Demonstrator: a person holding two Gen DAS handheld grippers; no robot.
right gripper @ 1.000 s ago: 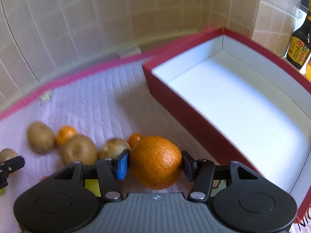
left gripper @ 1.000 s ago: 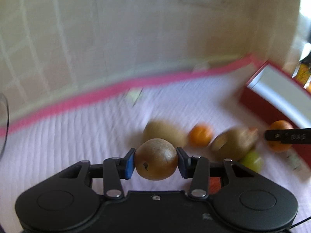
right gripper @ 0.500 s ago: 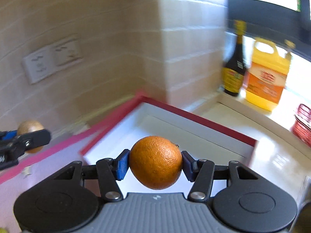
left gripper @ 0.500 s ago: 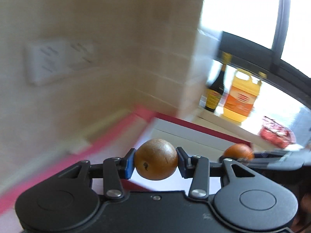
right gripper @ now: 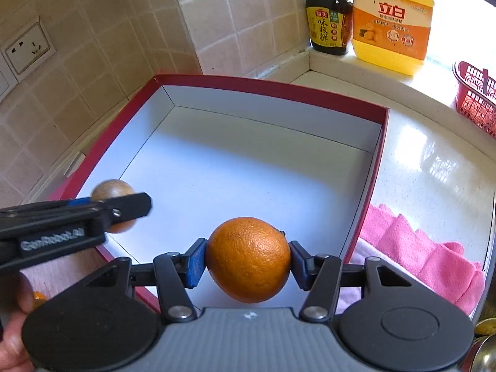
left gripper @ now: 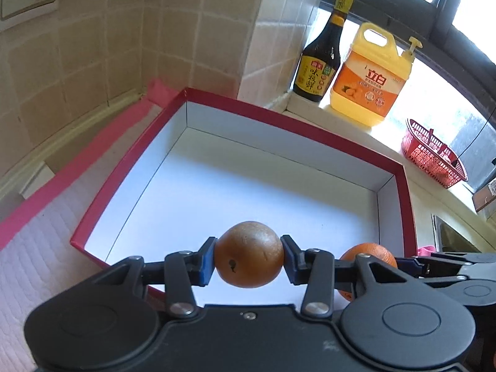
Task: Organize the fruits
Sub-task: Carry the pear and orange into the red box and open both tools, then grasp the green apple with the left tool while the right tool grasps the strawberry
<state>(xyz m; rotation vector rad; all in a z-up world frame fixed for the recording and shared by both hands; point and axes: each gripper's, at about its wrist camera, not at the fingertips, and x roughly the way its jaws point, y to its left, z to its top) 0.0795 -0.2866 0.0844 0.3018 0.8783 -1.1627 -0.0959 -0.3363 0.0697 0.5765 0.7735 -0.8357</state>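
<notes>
Left wrist view: left tongs (left gripper: 249, 255) clamp a round brown fruit (left gripper: 249, 254) above the red-walled, white-floored cardboard box (left gripper: 130, 167). Right tongs (right gripper: 248, 260) grip a round orange (right gripper: 248, 259) over the same box's near edge.

My left gripper (left gripper: 249, 255) and right gripper (right gripper: 248, 260) sit side by side over the near part of the red box (left gripper: 272, 116). White floor ahead is open to the far wall. Beyond the rim: soy bottle (left gripper: 319, 62), detergent jug (left gripper: 372, 74), red basket (left gripper: 434, 158). Pink cloth (right gripper: 418, 248) lies just outside the right wall.
</notes>
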